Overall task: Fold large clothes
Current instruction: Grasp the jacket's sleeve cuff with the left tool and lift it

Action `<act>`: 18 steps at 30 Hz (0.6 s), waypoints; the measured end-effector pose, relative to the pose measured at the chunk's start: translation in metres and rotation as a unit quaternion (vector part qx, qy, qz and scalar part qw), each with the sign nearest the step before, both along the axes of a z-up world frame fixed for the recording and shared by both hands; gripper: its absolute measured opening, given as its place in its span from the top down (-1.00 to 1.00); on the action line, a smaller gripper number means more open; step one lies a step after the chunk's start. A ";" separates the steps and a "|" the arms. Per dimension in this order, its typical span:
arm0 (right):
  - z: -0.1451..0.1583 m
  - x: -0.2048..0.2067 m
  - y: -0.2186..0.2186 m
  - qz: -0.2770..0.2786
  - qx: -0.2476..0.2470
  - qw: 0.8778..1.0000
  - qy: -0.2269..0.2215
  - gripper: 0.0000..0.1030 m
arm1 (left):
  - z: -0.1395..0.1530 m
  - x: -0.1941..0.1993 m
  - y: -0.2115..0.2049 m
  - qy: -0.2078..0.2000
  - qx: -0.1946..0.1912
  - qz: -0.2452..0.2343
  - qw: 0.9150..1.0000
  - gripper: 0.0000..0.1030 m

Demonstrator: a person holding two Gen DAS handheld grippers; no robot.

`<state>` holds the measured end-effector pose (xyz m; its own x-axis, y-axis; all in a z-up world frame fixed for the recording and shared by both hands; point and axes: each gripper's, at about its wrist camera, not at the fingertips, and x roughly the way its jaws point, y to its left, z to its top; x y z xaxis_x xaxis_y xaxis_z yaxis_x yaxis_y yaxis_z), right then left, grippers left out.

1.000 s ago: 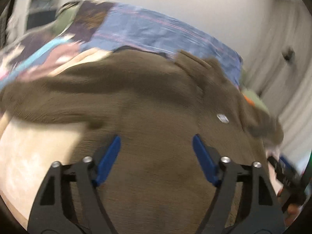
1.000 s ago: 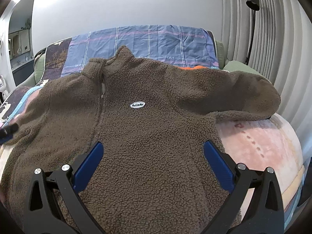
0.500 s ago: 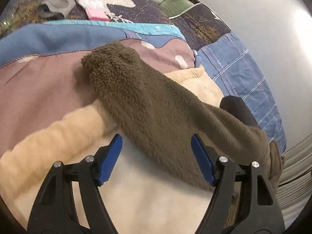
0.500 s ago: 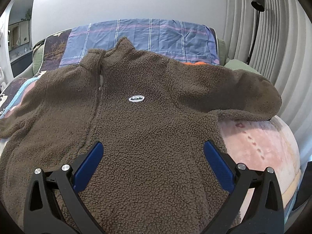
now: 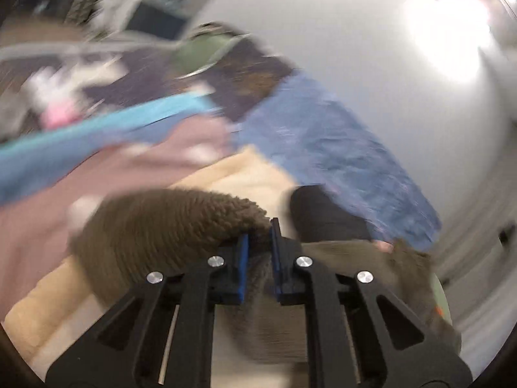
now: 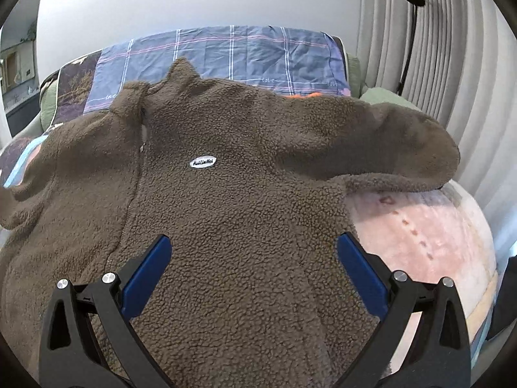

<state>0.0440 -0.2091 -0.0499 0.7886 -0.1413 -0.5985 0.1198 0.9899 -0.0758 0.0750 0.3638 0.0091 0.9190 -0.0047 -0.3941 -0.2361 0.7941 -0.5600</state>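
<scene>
Left gripper (image 5: 259,237) has its blue pads pinched down on the brown sleeve (image 5: 168,226) of the fleece jacket (image 6: 232,213), near the cuff as far as I can tell, and the sleeve looks bunched up off the bedding. Right gripper (image 6: 253,258) is spread wide and holding nothing, just hanging over the lower front of the jacket, below the little white logo patch (image 6: 202,162). Jacket itself lies face up and spread out on the bed, collar toward the blue plaid blanket (image 6: 226,55), other sleeve stretched out flat on the far side from the zipper. So honestly barely started: maybe one sleeve about to go in, second sleeve and body folds all left. Left view is super motion-blurred, so the exact grip spot is a guess, and the hem is cut off behind the right gripper.
</scene>
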 end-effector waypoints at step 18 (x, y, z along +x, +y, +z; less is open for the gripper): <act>0.002 -0.014 -0.050 -0.024 0.014 1.000 -0.003 -0.97 | -0.054 0.063 -0.398 0.101 0.255 -0.448 0.851 -0.02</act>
